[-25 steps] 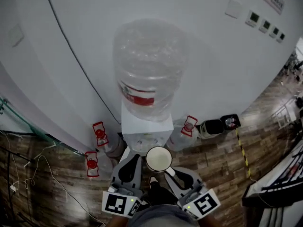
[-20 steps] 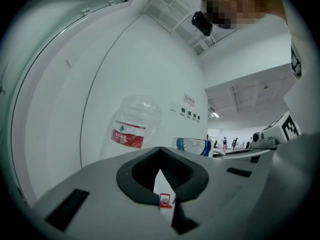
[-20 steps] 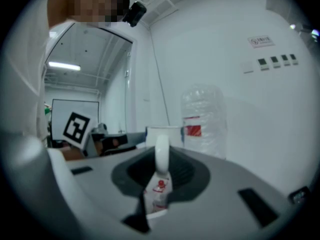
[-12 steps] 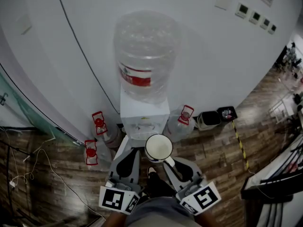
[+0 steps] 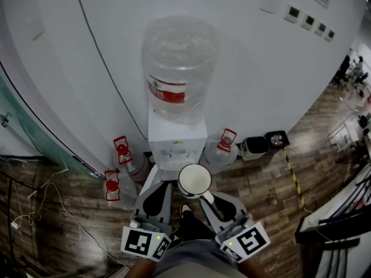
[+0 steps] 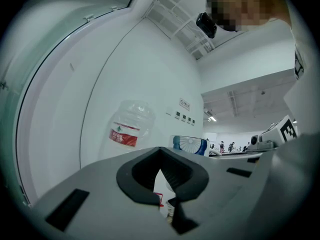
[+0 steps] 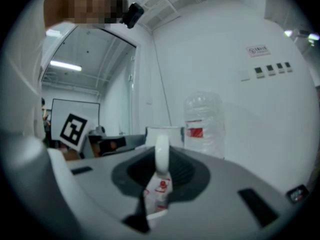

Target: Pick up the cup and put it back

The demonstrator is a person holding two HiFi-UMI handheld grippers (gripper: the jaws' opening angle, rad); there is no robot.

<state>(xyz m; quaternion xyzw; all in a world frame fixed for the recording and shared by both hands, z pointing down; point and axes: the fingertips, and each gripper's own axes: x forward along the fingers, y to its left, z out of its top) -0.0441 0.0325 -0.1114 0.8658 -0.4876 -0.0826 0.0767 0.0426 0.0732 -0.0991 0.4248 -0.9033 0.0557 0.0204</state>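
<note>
**Head view.** Set high and faces steeply down. It takes in the water dispenser (image 5: 177,146) at the foot of the white wall (image 5: 261,68), the bottle (image 5: 179,68) on the dispenser's top, and the wood floor (image 5: 261,196). Both grippers sit close at the bottom edge.

**Left gripper view.** Rides on the left gripper (image 5: 160,183). It sits low and looks forward and upward along its own jaws, which fill the near foreground.

**Right gripper view.** Rides on the right gripper (image 5: 204,194). It has the same low, upward tilt and is very near the cup (image 5: 194,179).

**Shared.** All three views hold the bottle, wall and cup. Each gripper view catches the other gripper at its side edge.
</note>
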